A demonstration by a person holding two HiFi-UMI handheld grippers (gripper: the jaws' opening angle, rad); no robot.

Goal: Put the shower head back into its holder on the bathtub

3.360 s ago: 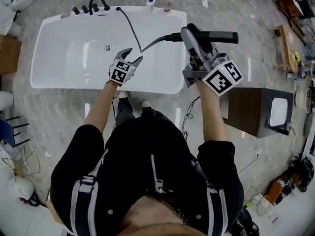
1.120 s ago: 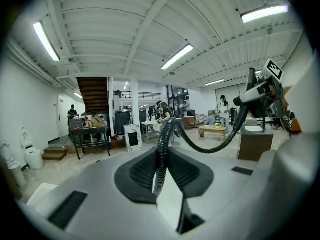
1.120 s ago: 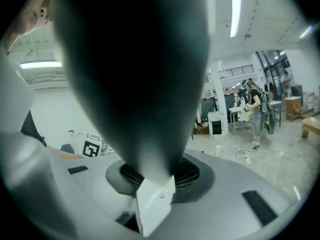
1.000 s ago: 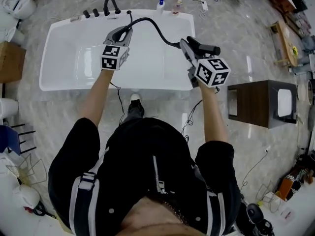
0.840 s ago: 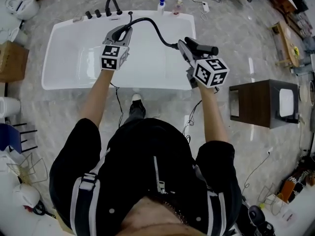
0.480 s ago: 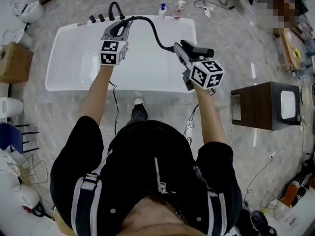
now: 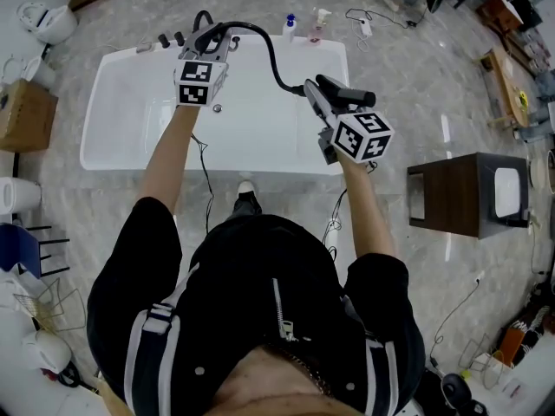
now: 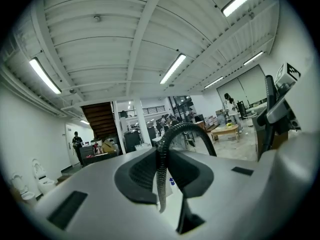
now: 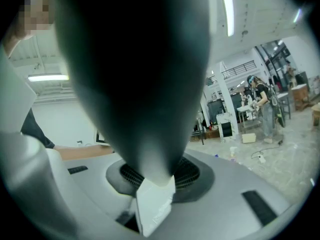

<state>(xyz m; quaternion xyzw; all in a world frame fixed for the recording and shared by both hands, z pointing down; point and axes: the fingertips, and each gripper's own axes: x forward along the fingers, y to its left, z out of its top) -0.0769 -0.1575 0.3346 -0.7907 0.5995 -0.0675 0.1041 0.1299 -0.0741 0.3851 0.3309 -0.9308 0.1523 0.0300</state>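
While the head view puts the left tongs [image 7: 217, 35] at 11 o'clock by the faucet [image 7: 202, 17] on the bathtub [image 7: 130, 141] rim and the right tongs [image 7: 319, 94] at 1 o'clock carrying the shower head [image 7: 351, 95], feeding slack comes first. Left gripper view: the tongs, nearly closed, pinch the hose [image 8: 160, 179]; guide it, don't tug. Right gripper view: the tongs clamp the dark shower head [image 9: 135, 84]; grip firmly, swinging toward 11 o'clock. I cannot pick out the holder.

The black hose [image 7: 270, 52] is arching over the bathtub [image 7: 130, 120] from the left gripper [image 7: 214, 33] to the shower head [image 7: 351, 95] clamped in the right gripper [image 7: 312, 89], barring the straight way between them. Faucet [image 7: 201, 17] and knobs [image 7: 179, 38] are crowding the far rim beside the left gripper; two bottles [image 7: 316, 22] are standing further right. Basin below is lying open.
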